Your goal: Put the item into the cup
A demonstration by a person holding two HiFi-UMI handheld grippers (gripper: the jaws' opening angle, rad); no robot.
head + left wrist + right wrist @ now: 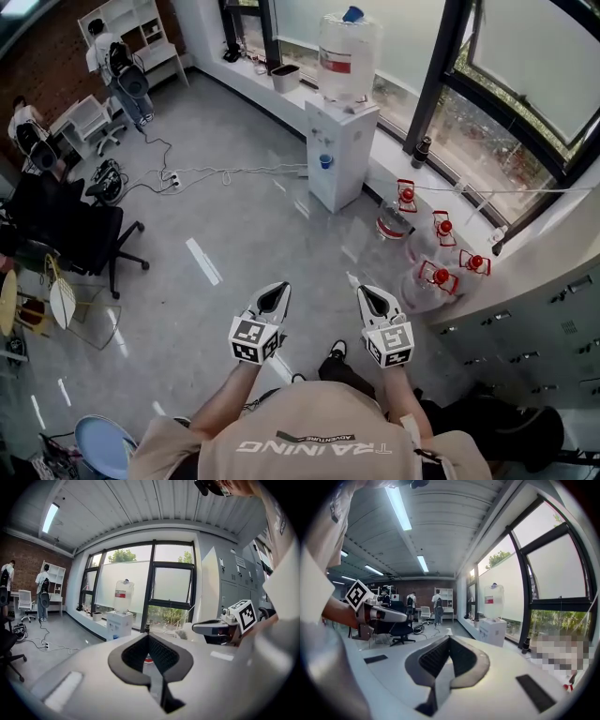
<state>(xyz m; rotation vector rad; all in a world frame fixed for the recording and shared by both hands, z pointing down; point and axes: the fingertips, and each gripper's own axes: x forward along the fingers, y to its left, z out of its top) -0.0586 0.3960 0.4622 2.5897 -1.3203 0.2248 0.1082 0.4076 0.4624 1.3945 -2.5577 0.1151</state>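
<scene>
- Out in front of the person's chest, above bare floor [225,216], the left gripper [275,295] and the right gripper [373,298] are held side by side, a little apart, both pointing toward the far side of the room.
- In the left gripper view its pads [163,656] meet at the tips with nothing between them, so it is clenched and empty. The right gripper view shows the same, pads [436,659] together on nothing.
- Neither the item nor the cup shows in any view, and no surface that could carry them lies below the grippers. Where they stand cannot be told.
- The level, matched, shut hold reads to me as a waiting or carrying pose rather than a reach. I judge the task not yet begun.
- Far and right, a water dispenser [339,150] stands by the windows. Jugs [427,281] with red caps sit on the floor nearer, beside lockers [534,328]. A black chair [70,234] is at the left.
- Next, I expect, comes finding the cup and item. One gripper must open before it can take anything.
</scene>
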